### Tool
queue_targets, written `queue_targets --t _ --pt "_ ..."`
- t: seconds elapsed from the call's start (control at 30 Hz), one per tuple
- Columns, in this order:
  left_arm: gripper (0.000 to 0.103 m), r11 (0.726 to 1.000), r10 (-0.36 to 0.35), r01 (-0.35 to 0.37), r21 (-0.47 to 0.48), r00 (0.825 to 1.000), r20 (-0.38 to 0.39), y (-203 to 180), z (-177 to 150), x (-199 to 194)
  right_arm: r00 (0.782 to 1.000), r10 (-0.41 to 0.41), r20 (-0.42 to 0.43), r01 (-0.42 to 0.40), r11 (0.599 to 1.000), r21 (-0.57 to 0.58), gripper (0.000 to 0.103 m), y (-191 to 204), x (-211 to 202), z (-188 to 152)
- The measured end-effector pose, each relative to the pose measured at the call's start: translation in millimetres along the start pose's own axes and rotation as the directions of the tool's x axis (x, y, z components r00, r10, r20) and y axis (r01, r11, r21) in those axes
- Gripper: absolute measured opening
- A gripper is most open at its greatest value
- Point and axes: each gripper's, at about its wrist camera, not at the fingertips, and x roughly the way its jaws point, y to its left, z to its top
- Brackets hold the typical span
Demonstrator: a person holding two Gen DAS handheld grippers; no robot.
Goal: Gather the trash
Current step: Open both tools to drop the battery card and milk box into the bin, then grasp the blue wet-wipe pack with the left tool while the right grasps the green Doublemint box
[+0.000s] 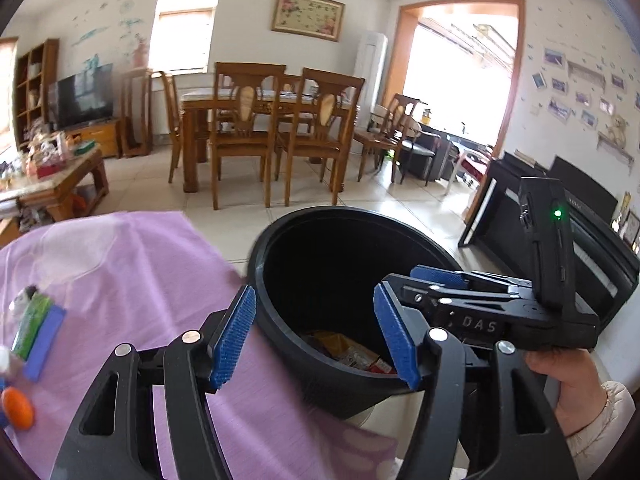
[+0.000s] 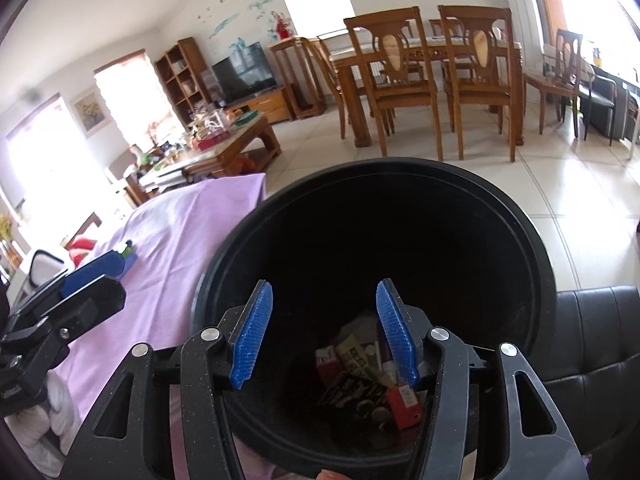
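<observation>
A black round bin [image 1: 320,216] stands beside a table under a purple cloth [image 1: 140,272]. My left gripper [image 1: 316,340] is open and empty, its blue pads straddling the bin's near left rim. My right gripper [image 1: 408,280] reaches in over the bin from the right. From the right wrist, the right gripper [image 2: 324,332] hangs open and empty above the bin [image 2: 400,166]. Wrappers and a red box [image 2: 404,404] lie at the bottom; the left wrist view also shows wrappers [image 1: 348,350]. A green packet [image 1: 32,320], a blue piece [image 1: 44,340] and an orange thing [image 1: 18,408] lie on the cloth.
A hand [image 1: 560,368] holds the right gripper. A dark piano [image 1: 580,240] stands to the right and a black leather seat [image 2: 592,340] next to the bin. Wooden dining chairs [image 1: 240,128] and a cluttered coffee table [image 1: 60,184] stand farther off on the tiled floor.
</observation>
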Motion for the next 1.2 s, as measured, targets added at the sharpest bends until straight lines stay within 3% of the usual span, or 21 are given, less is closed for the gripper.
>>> queue_targets --t 0.1,0.3,0.5,0.63,0.73,0.8,0.97,1.03,1.2 --pt "0.071 0.998 0.039 -0.038 -0.058 0.999 0.024 28.3 -4.4 -19.7 1.000 0.015 -0.001 -0.015 1.000 -0.025 0.055 20.3 2.5 2.6" --pt "0.072 0.973 0.138 -0.126 -0.194 0.989 0.049 98.5 -18.8 -61.0 0.998 0.057 -0.023 -0.059 0.993 -0.100 0.055 76.8 14.7 4.8" --pt "0.072 0.905 0.254 -0.226 -0.359 0.967 0.031 185.8 -52.7 -105.8 0.993 0.098 -0.061 -0.108 0.978 -0.180 0.055 144.6 40.7 4.4" --pt "0.070 0.861 0.329 -0.308 -0.404 0.944 -0.018 225.0 -67.8 -121.0 0.988 0.130 -0.086 -0.147 0.963 -0.226 0.055 194.8 62.2 3.8" --pt "0.059 0.839 0.291 -0.297 -0.455 0.953 -0.086 250.5 -72.7 -117.6 0.983 0.148 -0.108 -0.171 0.952 -0.253 0.055 229.5 79.1 4.9" --pt "0.057 0.834 0.284 -0.314 -0.455 0.949 -0.134 260.9 -72.1 -111.2 0.979 0.160 -0.129 -0.189 0.945 -0.267 0.055 253.2 94.7 6.1" --pt "0.035 0.838 0.202 -0.278 -0.469 0.957 -0.206 280.1 -77.7 -94.3 0.972 0.161 -0.170 -0.206 0.932 -0.298 0.055 302.8 128.9 11.6" --pt "0.024 0.837 0.160 -0.248 -0.489 0.964 -0.214 285.4 -82.4 -89.7 0.970 0.154 -0.186 -0.208 0.925 -0.319 0.044 322.2 142.2 13.3" --pt "0.020 0.839 0.131 -0.214 -0.500 0.972 -0.196 292.0 -88.8 -93.2 0.966 0.118 -0.231 -0.195 0.918 -0.345 0.043 351.4 176.3 17.0"
